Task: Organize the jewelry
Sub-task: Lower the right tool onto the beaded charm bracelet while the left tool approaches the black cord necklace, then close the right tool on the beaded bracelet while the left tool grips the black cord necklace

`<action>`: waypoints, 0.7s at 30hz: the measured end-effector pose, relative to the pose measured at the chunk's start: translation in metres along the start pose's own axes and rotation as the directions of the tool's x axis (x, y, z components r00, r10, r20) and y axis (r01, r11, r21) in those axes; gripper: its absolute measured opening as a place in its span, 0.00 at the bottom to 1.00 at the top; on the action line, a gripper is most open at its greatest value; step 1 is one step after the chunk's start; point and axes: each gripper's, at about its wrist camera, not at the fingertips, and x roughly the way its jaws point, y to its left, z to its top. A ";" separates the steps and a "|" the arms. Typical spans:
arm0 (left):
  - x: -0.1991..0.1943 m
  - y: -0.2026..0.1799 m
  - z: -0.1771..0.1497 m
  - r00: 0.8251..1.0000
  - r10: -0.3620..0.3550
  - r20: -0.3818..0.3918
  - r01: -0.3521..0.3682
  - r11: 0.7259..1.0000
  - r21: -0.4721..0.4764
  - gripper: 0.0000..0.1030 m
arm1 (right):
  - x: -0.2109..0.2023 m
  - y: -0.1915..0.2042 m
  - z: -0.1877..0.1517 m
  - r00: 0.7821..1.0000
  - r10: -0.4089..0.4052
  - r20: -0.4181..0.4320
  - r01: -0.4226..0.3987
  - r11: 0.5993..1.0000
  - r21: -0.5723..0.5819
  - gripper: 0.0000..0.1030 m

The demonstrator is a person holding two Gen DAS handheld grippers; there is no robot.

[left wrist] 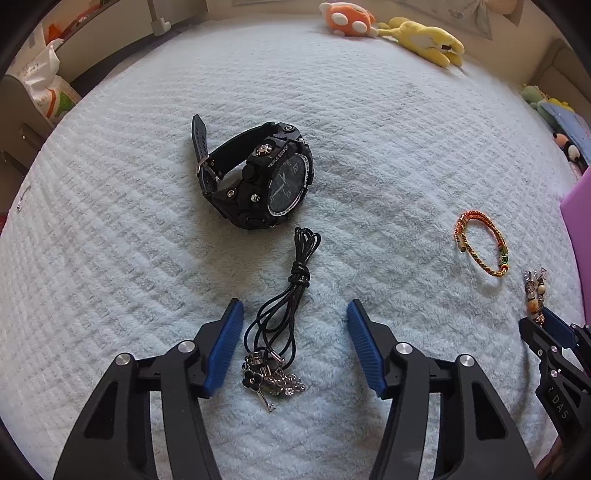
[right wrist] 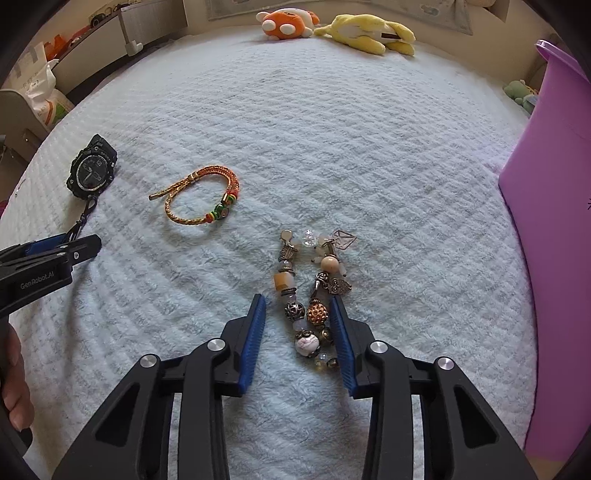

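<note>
Blue ribbed pads line both claws. Left gripper [left wrist: 295,343]: jaws spread wide, straddling the black cord necklace [left wrist: 286,306], whose cluster of charms, a black flower and a small key among them, lies between the pads on the pale blue fleece blanket [left wrist: 110,240]; neither pad touches the cord. Beyond the cord's looped end, just past it, stands a black sports watch [left wrist: 258,177], tilted on its strap, dial facing the camera. Right gripper [right wrist: 298,325]: jaws apart, set around the beaded charm bracelet [right wrist: 314,291], a folded strand of amber, metal and glass beads with an owl charm; its right pad sits against the beads, its left pad stands clear. Left of that, well apart, lies an orange braided bracelet [right wrist: 199,199] with green and red beads. A purple bin [right wrist: 546,206] rises at the right edge. At the far edge of the blanket lie an orange plush toy [right wrist: 288,22] and a yellow plush toy [right wrist: 369,33].
</note>
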 end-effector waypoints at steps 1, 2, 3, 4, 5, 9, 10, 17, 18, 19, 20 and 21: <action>-0.001 0.000 0.000 1.000 -0.005 -0.001 0.005 1.000 0.000 0.46 | -0.001 0.000 0.000 1.000 0.006 -0.002 -0.006 1.000 0.003 0.28; -0.002 0.000 -0.001 1.000 -0.020 -0.004 0.020 1.000 0.002 0.39 | -0.001 0.002 0.000 1.000 0.010 -0.005 -0.010 1.000 0.003 0.25; -0.004 -0.001 -0.001 1.000 -0.022 -0.005 0.022 1.000 0.007 0.36 | -0.002 0.003 -0.001 1.000 0.015 -0.007 -0.015 1.000 0.001 0.20; -0.006 -0.003 -0.001 1.000 -0.023 -0.007 0.024 1.000 0.012 0.31 | -0.003 0.004 -0.001 1.000 0.016 -0.010 -0.016 1.000 -0.002 0.20; -0.007 -0.005 -0.001 1.000 -0.023 -0.008 0.023 1.000 0.017 0.28 | -0.004 0.005 -0.001 1.000 0.015 -0.011 -0.015 1.000 -0.003 0.20; -0.010 -0.009 -0.002 0.999 -0.040 -0.018 0.040 0.999 0.024 0.16 | -0.006 0.003 -0.003 0.999 0.033 -0.018 -0.033 0.999 0.020 0.20; -0.010 -0.011 -0.003 0.999 -0.037 -0.018 0.038 0.999 0.029 0.13 | -0.006 0.002 -0.001 0.999 0.036 -0.019 -0.036 0.999 0.023 0.20; -0.019 -0.007 -0.007 0.997 -0.074 -0.035 0.074 0.997 0.007 0.07 | -0.010 -0.002 -0.004 0.997 0.065 -0.034 -0.063 0.997 0.046 0.20; -0.020 -0.006 -0.008 0.996 -0.079 -0.039 0.079 0.997 0.003 0.07 | -0.012 -0.002 -0.006 0.997 0.069 -0.036 -0.067 0.996 0.050 0.20; -0.022 -0.004 -0.009 0.996 -0.083 -0.043 0.083 0.997 0.000 0.07 | -0.013 -0.002 -0.007 0.997 0.073 -0.037 -0.071 0.996 0.055 0.20; -0.024 -0.002 -0.011 0.995 -0.086 -0.045 0.086 0.996 0.000 0.07 | -0.015 -0.001 -0.008 0.996 0.077 -0.039 -0.075 0.995 0.060 0.20; -0.027 -0.001 -0.013 0.995 -0.090 -0.047 0.090 0.996 0.000 0.06 | -0.017 -0.001 -0.009 0.996 0.082 -0.041 -0.079 0.995 0.065 0.20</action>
